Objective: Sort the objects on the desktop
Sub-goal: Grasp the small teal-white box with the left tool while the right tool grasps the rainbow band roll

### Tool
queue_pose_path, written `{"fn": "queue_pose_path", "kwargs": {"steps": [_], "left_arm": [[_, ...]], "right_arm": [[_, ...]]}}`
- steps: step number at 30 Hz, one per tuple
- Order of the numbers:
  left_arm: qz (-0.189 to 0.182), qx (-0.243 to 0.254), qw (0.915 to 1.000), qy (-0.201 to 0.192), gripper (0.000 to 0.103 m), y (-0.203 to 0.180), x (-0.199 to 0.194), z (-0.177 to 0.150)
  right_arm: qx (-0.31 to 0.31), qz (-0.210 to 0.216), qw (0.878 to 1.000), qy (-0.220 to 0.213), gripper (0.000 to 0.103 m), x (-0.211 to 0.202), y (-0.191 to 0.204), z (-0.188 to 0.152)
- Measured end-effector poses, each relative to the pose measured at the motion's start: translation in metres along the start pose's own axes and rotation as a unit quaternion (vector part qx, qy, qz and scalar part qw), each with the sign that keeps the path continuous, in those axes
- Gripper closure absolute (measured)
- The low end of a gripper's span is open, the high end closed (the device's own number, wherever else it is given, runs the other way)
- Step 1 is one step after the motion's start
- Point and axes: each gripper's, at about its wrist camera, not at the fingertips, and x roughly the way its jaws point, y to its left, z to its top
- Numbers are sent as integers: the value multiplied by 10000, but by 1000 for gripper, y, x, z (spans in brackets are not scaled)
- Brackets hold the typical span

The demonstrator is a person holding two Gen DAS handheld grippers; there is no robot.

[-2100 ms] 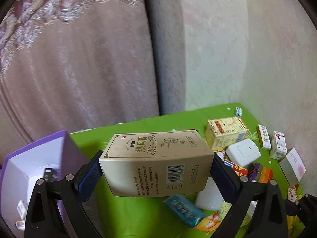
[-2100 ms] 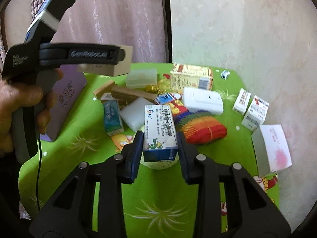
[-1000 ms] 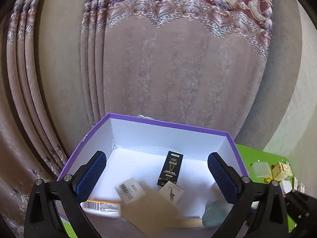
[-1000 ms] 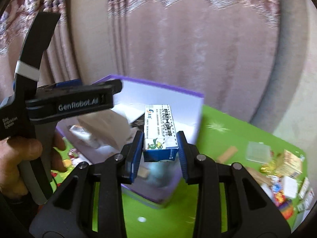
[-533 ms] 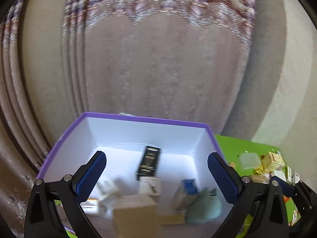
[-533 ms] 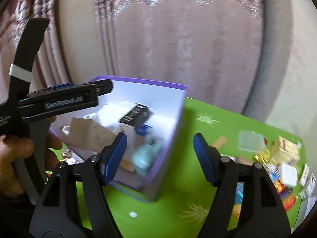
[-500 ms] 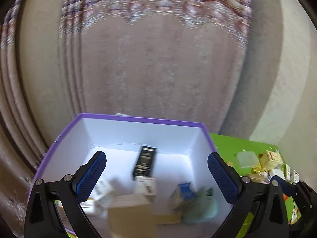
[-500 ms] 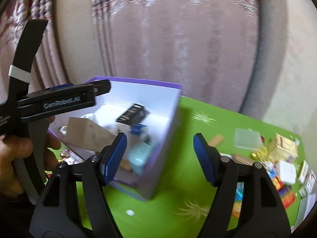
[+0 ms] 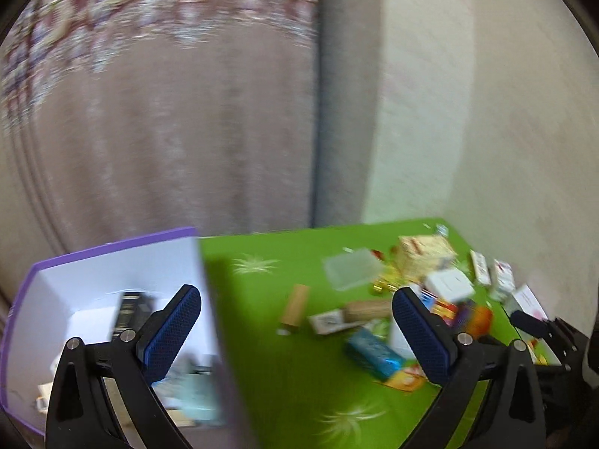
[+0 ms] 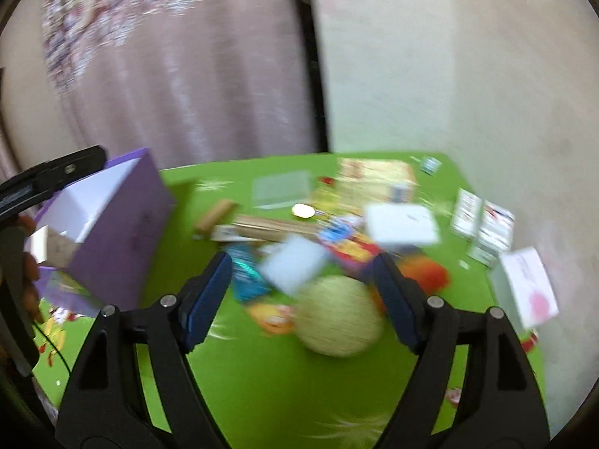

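Both views are blurred. The purple box (image 9: 112, 247) with white inner walls stands at the left of the green table (image 9: 284, 381) and holds several small boxes. My left gripper (image 9: 295, 331) is open and empty, with one pad over the box and the other over the pile. My right gripper (image 10: 303, 295) holds nothing and its jaws are opening. It hangs in front of a yellowish ball (image 10: 338, 316), a white block (image 10: 295, 269) and a teal packet (image 10: 245, 273). The purple box (image 10: 119, 247) is to its left.
The pile at the right holds a clear case (image 9: 352, 267), a wooden block (image 9: 295, 305), a yellow carton (image 10: 374, 179), a white box (image 10: 402, 222) and small medicine boxes (image 10: 481, 224). A curtain and a wall stand behind. A hand (image 10: 28, 262) holds the left tool's handle.
The right gripper let its blue-and-white box drop into the purple box and widened. Both views have swung right, from the purple box towards the pile. The left gripper stayed open.
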Motion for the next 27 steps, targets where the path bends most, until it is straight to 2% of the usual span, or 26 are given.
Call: {"fn": "queue_pose_path", "kwargs": {"steps": [5, 10, 16, 20, 25, 27], "left_arm": [[-269, 105, 9987, 413, 0, -33, 23, -12], [-266, -225, 9940, 1041, 1, -47, 54, -32], [-261, -597, 9865, 1506, 10, -51, 83, -46], [-342, -639, 9812, 1788, 10, -56, 99, -56], [-319, -711, 9766, 2005, 10, -58, 115, -66], [-346, -649, 9759, 2056, 19, -61, 119, -67]], "right_arm": [[435, -184, 9987, 203, 18, 12, -37, -10], [1023, -216, 9937, 416, 16, 24, -63, -16], [1595, -270, 9847, 647, 16, 46, -79, -15], [1636, -382, 9833, 695, 16, 56, -79, -14], [1465, -494, 9853, 724, 11, 68, -75, -11], [1384, -512, 9860, 780, 9, 75, -74, -11]]}}
